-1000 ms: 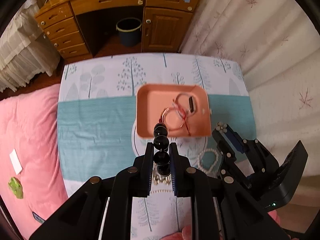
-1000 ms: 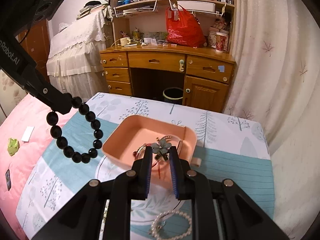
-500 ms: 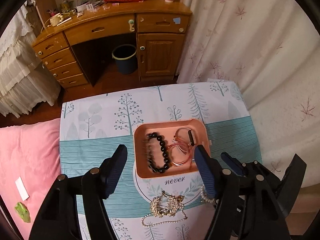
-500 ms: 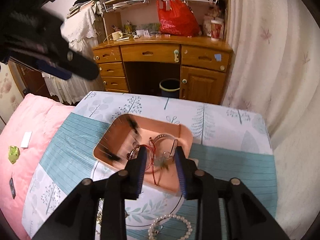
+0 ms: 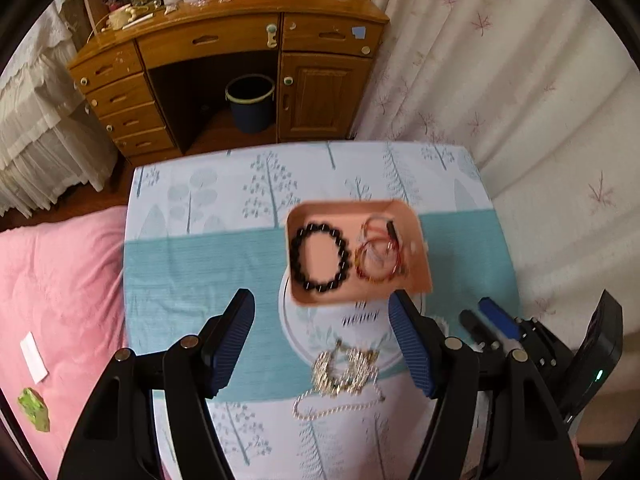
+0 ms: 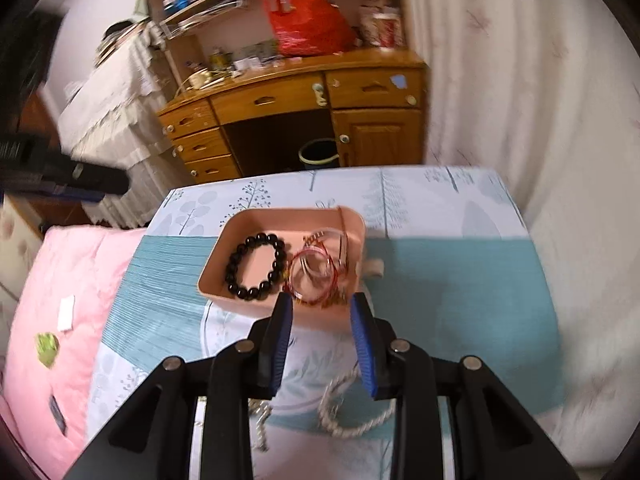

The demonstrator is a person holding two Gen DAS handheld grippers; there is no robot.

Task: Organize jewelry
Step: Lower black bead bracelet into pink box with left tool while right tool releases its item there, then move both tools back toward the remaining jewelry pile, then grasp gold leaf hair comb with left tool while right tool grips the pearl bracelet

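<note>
A pink tray (image 5: pixel 420 240) (image 6: pixel 212 272) sits on the tree-print cloth. Inside it lie a black bead bracelet (image 5: pixel 320 258) (image 6: pixel 256 266) at the left and red and pink string bracelets (image 5: pixel 378 256) (image 6: pixel 316 274) at the right. My left gripper (image 5: pixel 322 336) is wide open and empty, above the cloth in front of the tray. A gold chain pile (image 5: pixel 346 372) and a thin pearl strand (image 5: pixel 336 404) lie below it. My right gripper (image 6: pixel 322 340) is open and empty just in front of the tray. A white pearl bracelet (image 6: pixel 352 412) lies under it.
A pink quilt (image 5: pixel 52 300) (image 6: pixel 52 320) lies to the left, with a green item (image 5: pixel 34 408) and a white card (image 5: pixel 34 356) on it. A wooden desk (image 5: pixel 224 60) with a dark bin (image 5: pixel 250 102) stands behind. A curtain (image 5: pixel 500 80) hangs at the right.
My left gripper opened and dropped the black bead bracelet into the tray, then drew back. My right gripper opened, released the flower clip over the tray, and drew back.
</note>
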